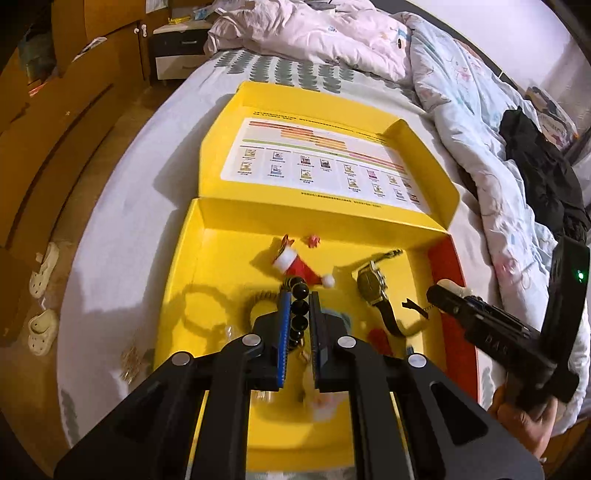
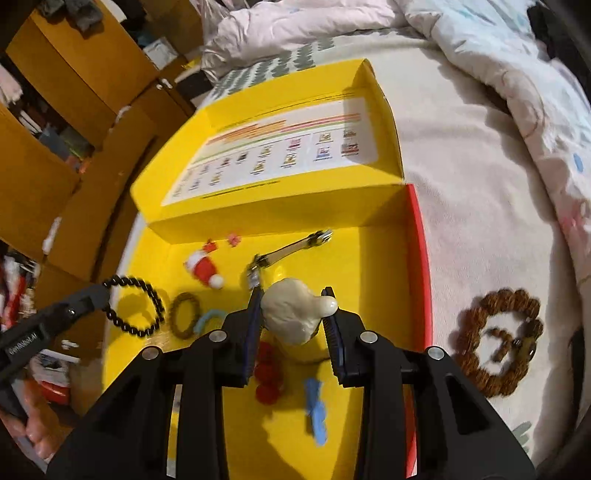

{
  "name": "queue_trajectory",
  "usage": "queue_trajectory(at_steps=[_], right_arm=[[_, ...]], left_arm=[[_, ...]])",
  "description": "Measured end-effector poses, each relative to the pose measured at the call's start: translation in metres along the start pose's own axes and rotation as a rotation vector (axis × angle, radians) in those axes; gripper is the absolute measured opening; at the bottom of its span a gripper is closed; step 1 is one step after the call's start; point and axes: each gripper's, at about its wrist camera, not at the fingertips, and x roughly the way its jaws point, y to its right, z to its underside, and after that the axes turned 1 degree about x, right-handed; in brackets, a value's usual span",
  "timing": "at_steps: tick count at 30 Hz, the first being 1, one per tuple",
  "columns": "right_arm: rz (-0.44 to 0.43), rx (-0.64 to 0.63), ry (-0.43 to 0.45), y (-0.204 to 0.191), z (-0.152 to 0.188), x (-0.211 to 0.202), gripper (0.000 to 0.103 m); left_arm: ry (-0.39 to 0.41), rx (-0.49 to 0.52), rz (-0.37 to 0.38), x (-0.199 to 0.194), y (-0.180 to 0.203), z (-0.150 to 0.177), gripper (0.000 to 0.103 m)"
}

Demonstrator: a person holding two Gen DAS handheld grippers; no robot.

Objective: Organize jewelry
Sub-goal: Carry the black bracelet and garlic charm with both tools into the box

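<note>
A yellow box lies open on the bed, its lid folded back. My left gripper is shut on a black bead bracelet and holds it over the box; it also shows in the right wrist view. My right gripper is shut on a cream-white charm above the box floor. In the box lie a Santa hat charm, a wristwatch, a brown hair tie, red beads and a blue piece.
A brown bead bracelet lies on the sheet right of the box. Rumpled quilts and dark clothing cover the far bed. Wooden cabinets and slippers are at the left floor.
</note>
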Motion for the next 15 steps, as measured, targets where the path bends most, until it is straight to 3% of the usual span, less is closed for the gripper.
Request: queue_trajectory(at_steps=[7,15], right_arm=[[0.065,-0.030,-0.005,-0.004,-0.011,0.022,0.033],[0.093,-0.036,-0.064,-0.006,-0.008,0.049,0.033]], left_arm=[[-0.020,-0.004,0.038,0.024,-0.008,-0.009,0.009],[-0.085,-0.049,-0.011,0.052,-0.035,-0.008,0.009]])
